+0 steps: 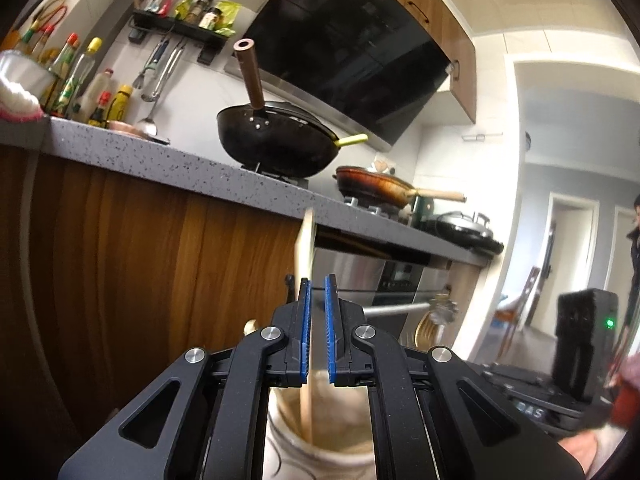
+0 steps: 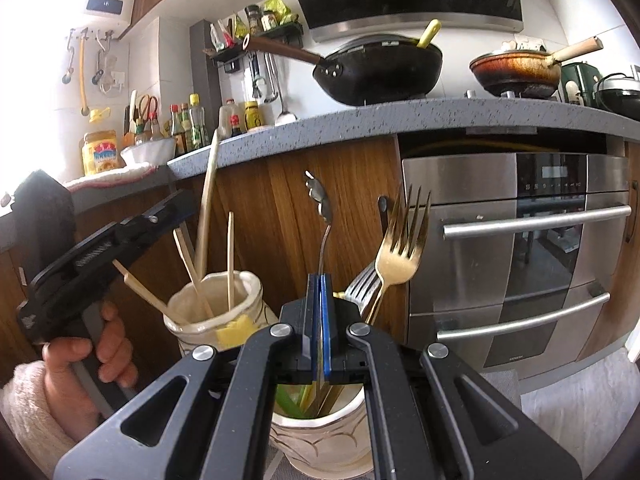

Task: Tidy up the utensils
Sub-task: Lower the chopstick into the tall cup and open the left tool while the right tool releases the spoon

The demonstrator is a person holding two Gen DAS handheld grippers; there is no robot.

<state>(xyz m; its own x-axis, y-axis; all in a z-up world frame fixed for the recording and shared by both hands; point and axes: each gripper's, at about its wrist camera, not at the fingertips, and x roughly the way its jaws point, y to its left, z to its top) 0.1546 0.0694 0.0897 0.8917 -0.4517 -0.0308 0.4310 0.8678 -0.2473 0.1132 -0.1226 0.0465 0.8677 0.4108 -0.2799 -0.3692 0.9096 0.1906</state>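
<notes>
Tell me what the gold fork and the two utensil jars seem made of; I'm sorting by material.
The gold fork: probably metal with a shiny gold-tone finish. The jar by the left gripper and the jar under the right gripper: likely glazed ceramic, cream and glossy, with drawn lines.

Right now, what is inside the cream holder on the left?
The cream holder holds several wooden chopsticks and something yellow near its rim. Its wall hides the bottom.
</notes>
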